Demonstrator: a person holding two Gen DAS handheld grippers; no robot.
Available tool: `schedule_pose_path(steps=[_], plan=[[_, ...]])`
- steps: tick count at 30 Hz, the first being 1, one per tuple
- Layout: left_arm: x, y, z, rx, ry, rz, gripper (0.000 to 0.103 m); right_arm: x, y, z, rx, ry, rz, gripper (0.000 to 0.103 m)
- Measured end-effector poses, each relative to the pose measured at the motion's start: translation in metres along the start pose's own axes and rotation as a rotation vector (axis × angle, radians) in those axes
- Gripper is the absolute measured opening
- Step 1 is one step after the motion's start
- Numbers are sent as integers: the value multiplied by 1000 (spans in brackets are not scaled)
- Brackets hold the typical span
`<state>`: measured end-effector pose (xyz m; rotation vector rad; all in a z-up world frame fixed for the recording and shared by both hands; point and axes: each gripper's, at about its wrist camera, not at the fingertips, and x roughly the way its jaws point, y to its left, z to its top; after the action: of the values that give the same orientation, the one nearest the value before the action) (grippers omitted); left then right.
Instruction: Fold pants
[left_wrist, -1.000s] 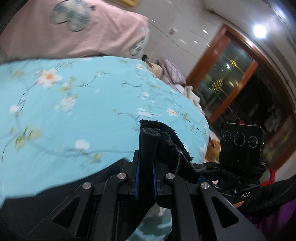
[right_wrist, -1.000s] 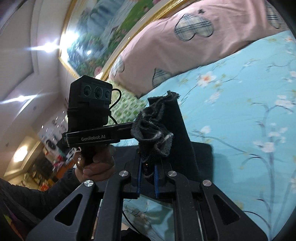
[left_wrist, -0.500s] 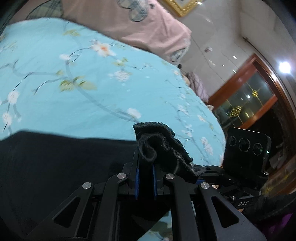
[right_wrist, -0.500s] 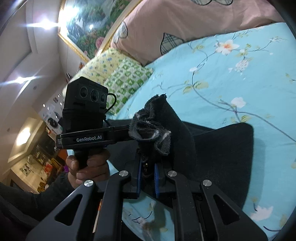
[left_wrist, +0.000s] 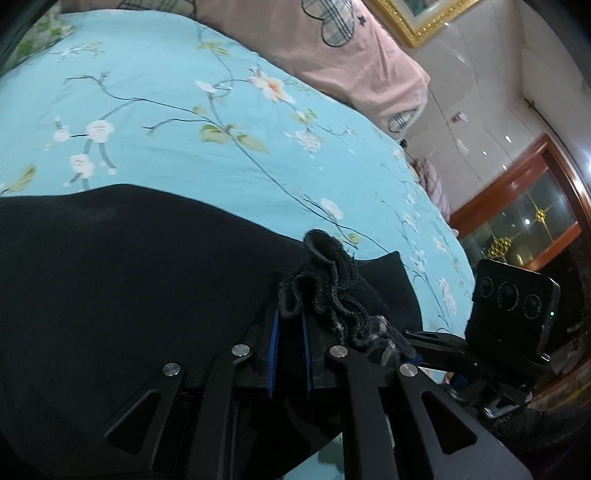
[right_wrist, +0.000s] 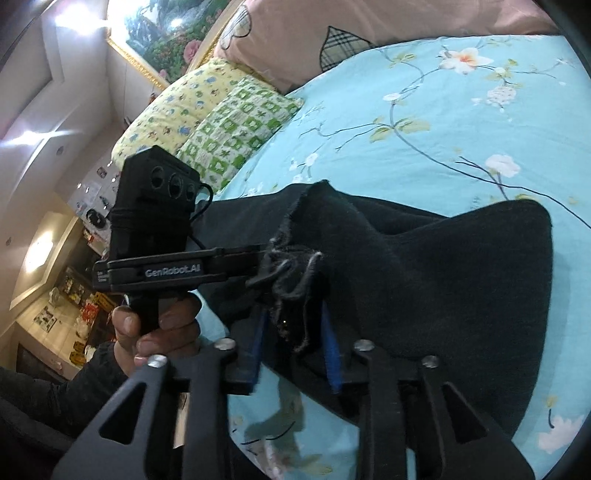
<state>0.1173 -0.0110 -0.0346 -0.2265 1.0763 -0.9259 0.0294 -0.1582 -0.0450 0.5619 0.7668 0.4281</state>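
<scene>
**Both hand-held grippers pinch the black pants over the bed**

The black pants (left_wrist: 122, 280) lie spread on the floral blue bedspread (left_wrist: 192, 110), one frayed edge bunched up. The left hand-held gripper (left_wrist: 290, 325) has its blue-padded jaws pressed on that bunched edge. The right hand-held gripper (right_wrist: 293, 328) sits with its jaws wider apart, a fold of the pants caught between them. In the right wrist view, at 9 o'clock, a hand (right_wrist: 155, 332) wraps the left unit's grip, fingers curled. Pink bedding (left_wrist: 332, 48) lies at 12 o'clock; yellow and green pillows (right_wrist: 207, 118) at 11.
</scene>
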Motion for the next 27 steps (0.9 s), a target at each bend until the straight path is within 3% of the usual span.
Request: schedule_pose_path(steps=[5, 27], plan=[[-23, 9, -11, -48, -47, 38, 11, 0, 14, 2, -41, 20, 6, 49], [-125, 58, -64, -319, -277, 156, 18, 14, 44, 39, -109, 22, 70, 51]])
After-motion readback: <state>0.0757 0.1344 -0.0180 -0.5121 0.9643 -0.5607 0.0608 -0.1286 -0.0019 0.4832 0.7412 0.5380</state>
